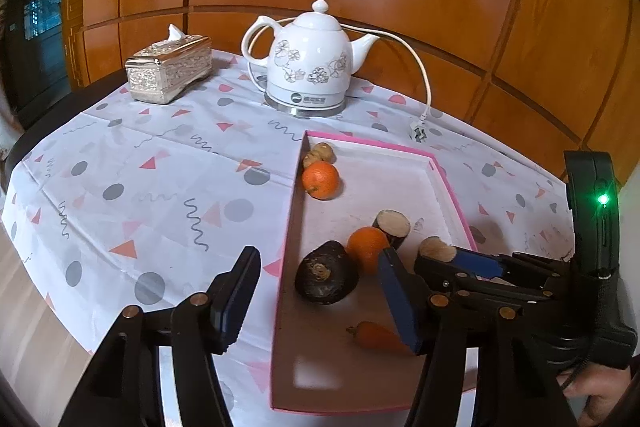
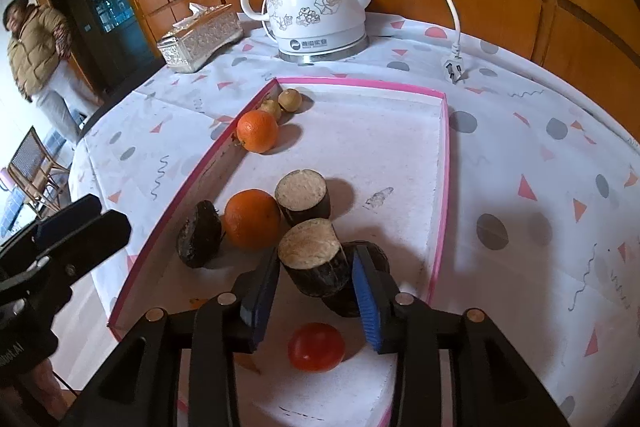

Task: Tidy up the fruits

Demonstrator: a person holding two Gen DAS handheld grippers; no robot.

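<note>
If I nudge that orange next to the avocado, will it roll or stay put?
The orange looks round and smooth, so it would probably roll on the flat tray floor. The avocado and a cut sugarcane piece seem to touch it, likely blocking those sides. It looks firm, not fragile.

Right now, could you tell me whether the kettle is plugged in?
Unplugged: the kettle's plug lies loose on the tablecloth.

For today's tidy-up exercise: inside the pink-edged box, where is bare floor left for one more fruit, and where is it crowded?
Free: the box floor along its right wall and back wall, right of the far orange. Crowded: the left wall, lined with fruit, and the near middle, where the right gripper straddles a cut dark chunk.
</note>
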